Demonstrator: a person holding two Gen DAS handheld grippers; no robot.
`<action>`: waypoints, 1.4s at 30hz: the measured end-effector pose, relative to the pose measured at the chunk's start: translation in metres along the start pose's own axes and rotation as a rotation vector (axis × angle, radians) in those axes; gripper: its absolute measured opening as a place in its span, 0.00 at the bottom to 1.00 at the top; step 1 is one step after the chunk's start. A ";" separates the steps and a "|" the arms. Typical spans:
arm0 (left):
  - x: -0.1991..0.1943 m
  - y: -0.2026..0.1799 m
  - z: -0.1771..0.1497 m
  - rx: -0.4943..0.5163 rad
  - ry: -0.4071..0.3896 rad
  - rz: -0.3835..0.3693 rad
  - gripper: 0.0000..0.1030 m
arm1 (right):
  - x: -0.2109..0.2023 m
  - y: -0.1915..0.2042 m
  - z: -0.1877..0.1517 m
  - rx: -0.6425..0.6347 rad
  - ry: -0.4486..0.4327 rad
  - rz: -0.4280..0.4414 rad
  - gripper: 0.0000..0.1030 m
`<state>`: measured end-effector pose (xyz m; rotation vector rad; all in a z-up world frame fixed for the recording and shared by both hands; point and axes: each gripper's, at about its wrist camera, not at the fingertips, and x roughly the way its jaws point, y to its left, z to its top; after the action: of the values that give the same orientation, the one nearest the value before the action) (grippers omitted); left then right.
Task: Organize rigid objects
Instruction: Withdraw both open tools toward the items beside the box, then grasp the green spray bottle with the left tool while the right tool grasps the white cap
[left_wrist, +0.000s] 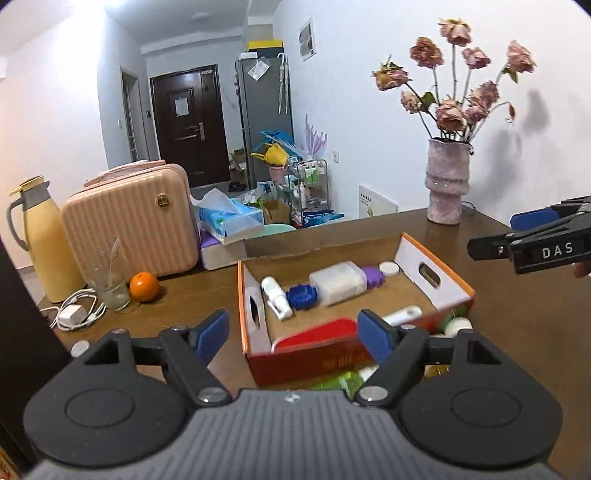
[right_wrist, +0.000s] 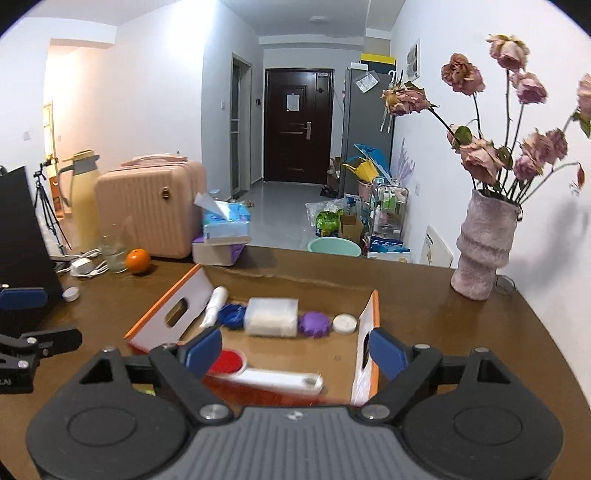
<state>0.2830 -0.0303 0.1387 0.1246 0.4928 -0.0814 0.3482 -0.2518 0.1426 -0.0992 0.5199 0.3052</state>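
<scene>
An open cardboard box (left_wrist: 436, 273) (right_wrist: 173, 314) with orange edges sits on the brown table. Inside lie a white spray bottle (left_wrist: 275, 297) (right_wrist: 214, 306), a blue cap (left_wrist: 302, 295) (right_wrist: 231, 315), a translucent white container (left_wrist: 338, 282) (right_wrist: 271, 315), a purple cap (left_wrist: 373, 277) (right_wrist: 314, 323), a white lid (left_wrist: 389, 268) (right_wrist: 344, 324) and a red-headed tool with a white handle (right_wrist: 280, 380) (left_wrist: 317, 330). My left gripper (left_wrist: 293, 332) (right_wrist: 40, 319) hovers open before the box's near left corner. At the box's right end, my right gripper (right_wrist: 295, 350) (left_wrist: 517, 232) is open too. Neither holds anything.
A pink vase of dried roses (left_wrist: 447, 184) (right_wrist: 484, 251) stands at the far right. At the left are a pink case (left_wrist: 129, 229), a thermos (left_wrist: 40, 243), tissue packs (left_wrist: 229, 221), a glass (left_wrist: 109, 284), an orange (left_wrist: 144, 286) and a charger (left_wrist: 72, 314). Green and white items (left_wrist: 454, 325) lie before the box.
</scene>
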 end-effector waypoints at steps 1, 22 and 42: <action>-0.007 0.001 -0.008 -0.012 -0.007 -0.009 0.77 | -0.006 0.002 -0.008 0.005 -0.005 0.001 0.84; -0.071 -0.006 -0.182 -0.212 -0.029 -0.080 0.81 | -0.094 0.055 -0.219 0.117 -0.084 -0.019 0.83; 0.135 0.000 -0.098 0.086 0.111 -0.166 0.78 | 0.065 0.006 -0.145 0.125 0.023 -0.098 0.53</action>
<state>0.3561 -0.0230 -0.0111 0.1724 0.6105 -0.2597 0.3312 -0.2532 -0.0161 -0.0069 0.5539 0.1758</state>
